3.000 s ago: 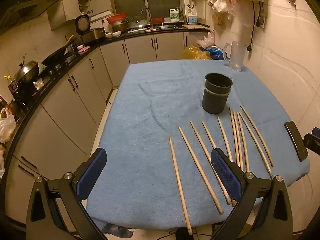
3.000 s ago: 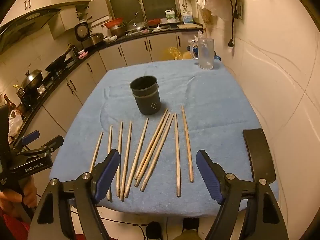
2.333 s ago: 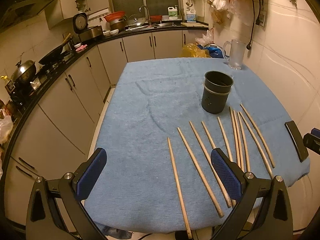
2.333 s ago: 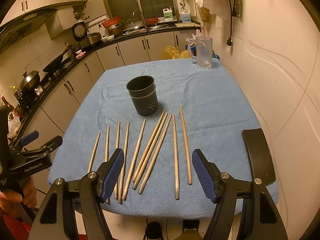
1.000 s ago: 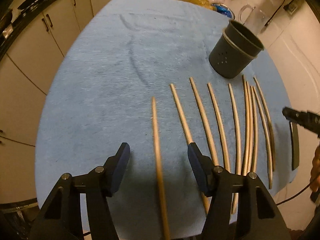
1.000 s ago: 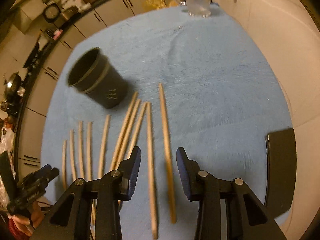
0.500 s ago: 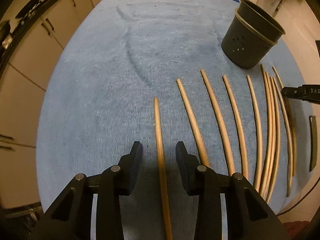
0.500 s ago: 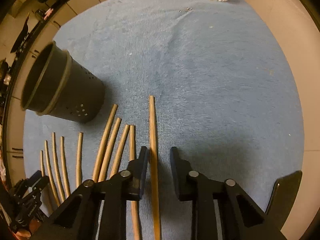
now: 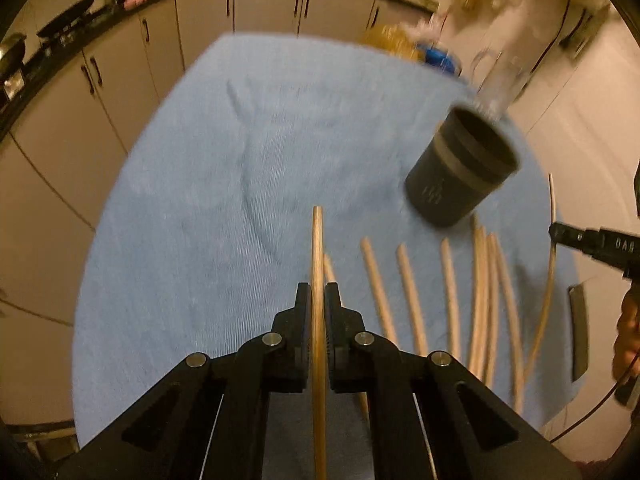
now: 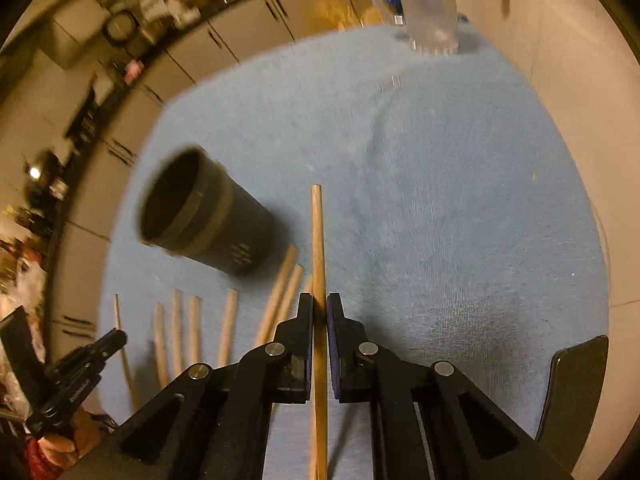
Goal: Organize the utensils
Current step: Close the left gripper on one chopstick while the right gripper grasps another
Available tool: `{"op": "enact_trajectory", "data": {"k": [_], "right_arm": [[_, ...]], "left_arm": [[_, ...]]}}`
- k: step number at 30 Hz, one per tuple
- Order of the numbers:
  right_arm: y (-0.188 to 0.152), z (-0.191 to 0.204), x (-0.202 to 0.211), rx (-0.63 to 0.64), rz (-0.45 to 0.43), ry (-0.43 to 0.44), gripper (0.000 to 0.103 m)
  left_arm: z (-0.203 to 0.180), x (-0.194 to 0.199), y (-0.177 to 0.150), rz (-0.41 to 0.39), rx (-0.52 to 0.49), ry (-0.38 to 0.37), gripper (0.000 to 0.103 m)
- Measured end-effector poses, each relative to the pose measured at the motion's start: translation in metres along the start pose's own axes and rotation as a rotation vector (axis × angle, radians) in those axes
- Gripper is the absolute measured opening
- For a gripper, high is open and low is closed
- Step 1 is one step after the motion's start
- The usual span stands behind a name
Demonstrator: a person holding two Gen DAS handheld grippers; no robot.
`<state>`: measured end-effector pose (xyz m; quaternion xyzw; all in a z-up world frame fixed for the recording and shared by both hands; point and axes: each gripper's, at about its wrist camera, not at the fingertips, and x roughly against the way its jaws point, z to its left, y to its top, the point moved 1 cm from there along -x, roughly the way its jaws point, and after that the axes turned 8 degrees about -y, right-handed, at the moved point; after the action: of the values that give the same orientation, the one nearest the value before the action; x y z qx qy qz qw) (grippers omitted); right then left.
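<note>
The left claw [image 9: 317,300] is pinched on a slim, round wooden chopstick [image 9: 317,248], its black jaws having just closed onto the smooth pale shaft, which runs straight ahead toward 12 o'clock and ends in a blunt tip above the cloth. The right claw [image 10: 319,308] has likewise just closed on a second wooden chopstick [image 10: 318,240], clamped between dark ribbed pads and pointing to 12 o'clock.

The remaining chopsticks [image 9: 452,292] lie in a loose fan on the surface, at about 3 o'clock from the left claw; two or three at the right of the fan lie close together. A dark, matte, tapered cylindrical holder [image 9: 460,168] with a paler band near its rim and small drain holes low on its wall stands upright at about 1 o'clock (blurred in both views).

The surface is covered by a nubby blue terry cloth [image 9: 192,200] with a few soft creases. A clear glass jug [image 10: 430,4] stands at the cloth's far edge. Beige cabinet doors [image 9: 120,68] with dark bar handles run under a black worktop, and pale walls close the right side
</note>
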<state>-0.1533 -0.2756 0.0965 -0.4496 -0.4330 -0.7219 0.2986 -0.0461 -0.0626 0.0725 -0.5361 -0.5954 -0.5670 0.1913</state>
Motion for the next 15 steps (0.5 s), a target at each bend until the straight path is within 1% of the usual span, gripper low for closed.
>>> {"op": "enact_trajectory", "data": {"k": [3,5,7,11,15], "right_arm": [[-0.004,0.009,0.030,0.004,-0.091,0.032,0.007],[-0.006,0.012,0.041,0.022,-0.152,0.032,0.007],[-0.008,0.019,0.052,0.032,-0.203,0.030,0.007],[-0.015,0.029,0.068,0.053,-0.275,0.019,0.007],[-0.015,0.027,0.082,0.056,-0.322,0.023,0.007]], "left_arm": [[-0.006,0.023,0.008,-0.075,-0.026,-0.011,0.006],[-0.013,0.036,0.014,-0.118,-0.049,-0.008,0.006],[-0.015,0.049,0.018,-0.155,-0.052,-0.028,0.006],[-0.024,0.074,0.019,-0.210,-0.069,-0.040,0.006],[-0.029,0.089,0.023,-0.245,-0.083,-0.047,0.006]]}}
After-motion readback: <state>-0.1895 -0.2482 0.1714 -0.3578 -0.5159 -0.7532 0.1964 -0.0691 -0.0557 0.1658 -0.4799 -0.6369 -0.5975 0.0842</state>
